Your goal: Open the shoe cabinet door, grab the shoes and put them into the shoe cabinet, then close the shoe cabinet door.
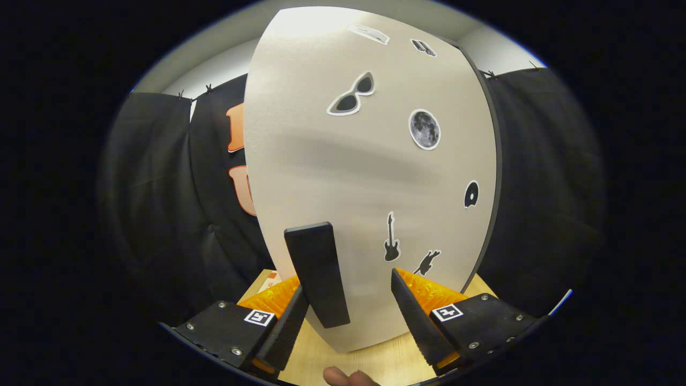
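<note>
The shoe cabinet door (370, 171) stands right in front of me, a pale panel with several small stickers on it. A dark edge runs down its right side. Its black bar handle (317, 273) stands upright low on the door. My gripper (348, 281) is open, with the handle between the fingers. The left finger (292, 316) lies close against the handle, and I cannot tell if it touches. The right finger (415, 311) is well clear of it. The door hides the inside of the cabinet.
Under the door and the fingers lies a light wooden surface (375, 356). Black cloth walls (161, 214) hang on both sides behind the door. A person's fingertip (343, 377) shows just behind the fingers.
</note>
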